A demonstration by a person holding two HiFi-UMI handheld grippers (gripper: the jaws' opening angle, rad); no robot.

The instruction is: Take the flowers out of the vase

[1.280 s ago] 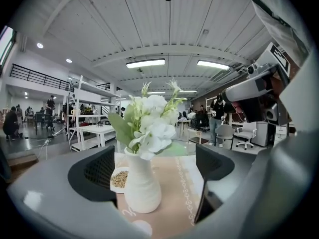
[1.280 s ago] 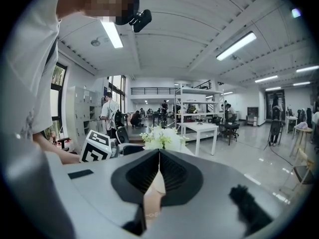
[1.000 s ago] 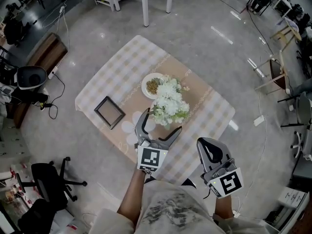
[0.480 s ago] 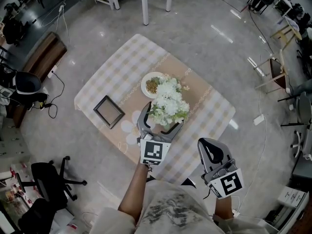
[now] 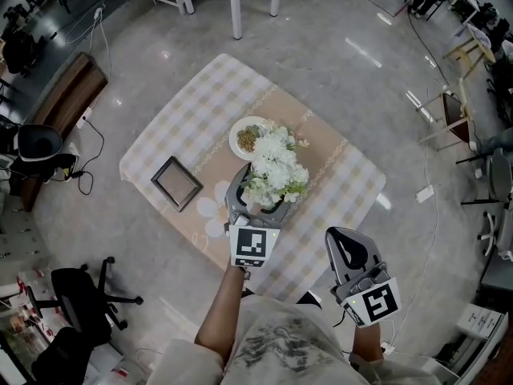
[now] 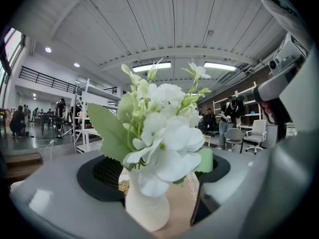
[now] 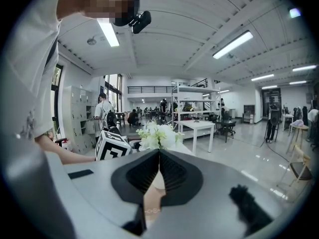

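A bunch of white flowers (image 5: pixel 276 167) with green leaves stands in a small white vase (image 6: pixel 147 205) on the table. From the head view the blooms hide most of the vase. My left gripper (image 5: pixel 263 192) reaches round the vase from the near side, one finger on each side. Its jaws have just been closing, with the vase between them. In the left gripper view (image 6: pixel 159 173) bare tabletop shows between the vase and the right finger, so the pads do not press. My right gripper (image 5: pixel 342 239) hangs off the table's near right edge, shut and empty, and the flowers (image 7: pixel 158 136) show beyond its tips.
A white plate (image 5: pixel 250 139) of greenish bits lies just behind the flowers. A dark picture frame (image 5: pixel 178 183) lies to the left on the chequered tablecloth (image 5: pixel 192 111). An office chair (image 5: pixel 80 295) stands on the floor at lower left, and white table legs (image 5: pixel 236 6) stand beyond.
My left gripper has moved forward so its fingers now flank the vase, and its jaws stand narrower than before. The right gripper has not moved.
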